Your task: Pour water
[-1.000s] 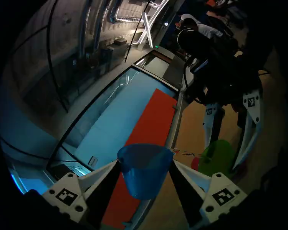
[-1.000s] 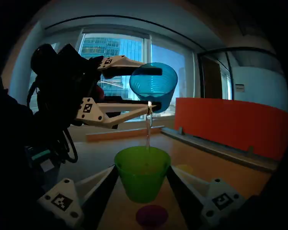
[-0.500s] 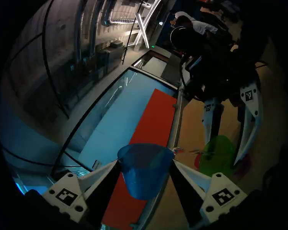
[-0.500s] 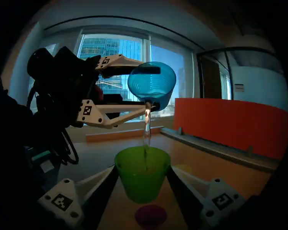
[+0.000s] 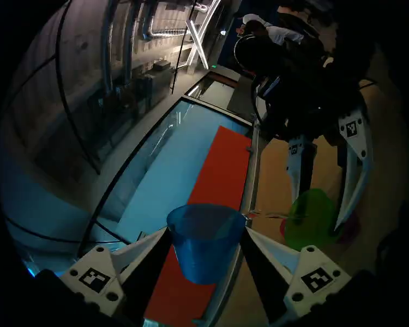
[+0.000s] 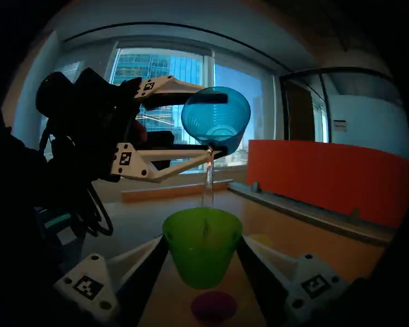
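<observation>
I am holding the blue cup (image 6: pixel 215 120) clamped between both fingers of the left gripper (image 5: pixel 205 238), tipped over so its mouth is leaning down. A thin water stream (image 6: pixel 208 182) is running from its lower lip into the green cup (image 6: pixel 203 250). That cup is sitting upright, pinched between the fingers of the right gripper (image 6: pixel 203 240), raised a little over the tabletop (image 6: pixel 292 240), directly beneath the blue one.

What is worrying me is how narrow the stream is against the green rim. It is landing roughly mid-mouth, and a small drift of either hand would be sending it over the edge onto the tabletop or onto the purple cup (image 6: pixel 214 307) below. If I am tipping the blue cup too fast, the water is likely going to arc outward and overshoot the far rim. Both cups look like thin plastic (I am judging by how the light is passing through them), so squeezing harder might buckle a wall, while easing off could let the tilted blue cup twist in the grip. I cannot tell how full the green cup is getting, so overfilling is a real risk too
</observation>
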